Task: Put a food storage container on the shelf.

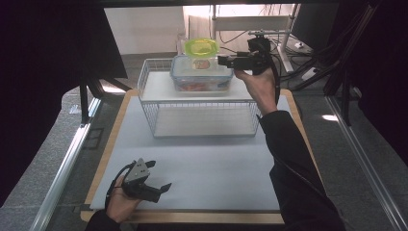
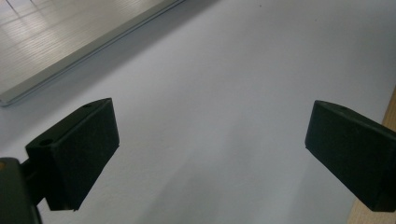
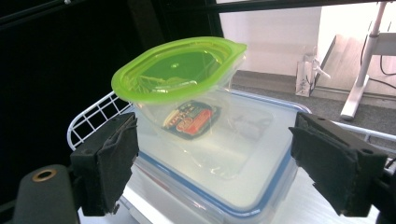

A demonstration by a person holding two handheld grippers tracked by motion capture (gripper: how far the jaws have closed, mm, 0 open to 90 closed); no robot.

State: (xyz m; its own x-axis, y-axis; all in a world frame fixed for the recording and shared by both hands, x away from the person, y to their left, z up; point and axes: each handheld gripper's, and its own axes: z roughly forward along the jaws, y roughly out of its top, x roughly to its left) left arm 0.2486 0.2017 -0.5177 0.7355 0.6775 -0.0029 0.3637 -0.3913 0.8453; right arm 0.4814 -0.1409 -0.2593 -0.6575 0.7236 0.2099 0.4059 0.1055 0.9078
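Observation:
A clear tub with a green lid [image 1: 201,48] [image 3: 180,70] rests tilted on top of a larger clear box with a blue-rimmed lid [image 1: 202,76] [image 3: 243,163]. Both stand on the top shelf of a white wire rack [image 1: 192,103] [image 3: 88,121] at the back of the table. My right gripper [image 1: 222,60] [image 3: 212,140] is just to the right of the tub, level with it and pointing at it. Its jaws are open, with the tub beyond them and untouched. My left gripper [image 1: 161,174] [image 2: 210,126] is open over the grey mat near the front left, with nothing between its jaws.
A grey mat [image 1: 202,163] covers the wooden tabletop [image 1: 109,144]. The rack's lower shelf [image 1: 202,122] holds nothing. A metal rail [image 1: 62,168] runs along the left of the table. Desk legs and cables [image 1: 298,53] stand behind at the right.

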